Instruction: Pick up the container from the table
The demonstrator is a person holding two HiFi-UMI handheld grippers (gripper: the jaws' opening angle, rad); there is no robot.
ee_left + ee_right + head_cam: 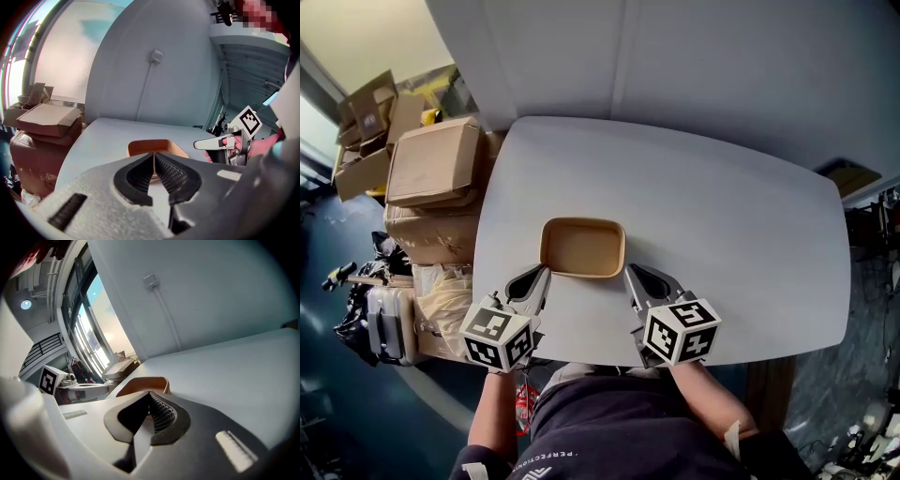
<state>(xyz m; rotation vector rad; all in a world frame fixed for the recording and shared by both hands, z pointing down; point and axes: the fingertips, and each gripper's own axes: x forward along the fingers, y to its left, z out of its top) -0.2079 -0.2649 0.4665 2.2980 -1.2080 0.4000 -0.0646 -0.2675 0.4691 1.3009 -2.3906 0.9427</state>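
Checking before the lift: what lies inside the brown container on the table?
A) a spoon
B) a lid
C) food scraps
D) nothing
D: in the head view the container shows only its bare brown floor.

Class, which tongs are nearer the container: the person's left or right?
Neither clearly. The left tongs point at the container's near-left corner, the right tongs at its near-right corner, both tips by the rim.
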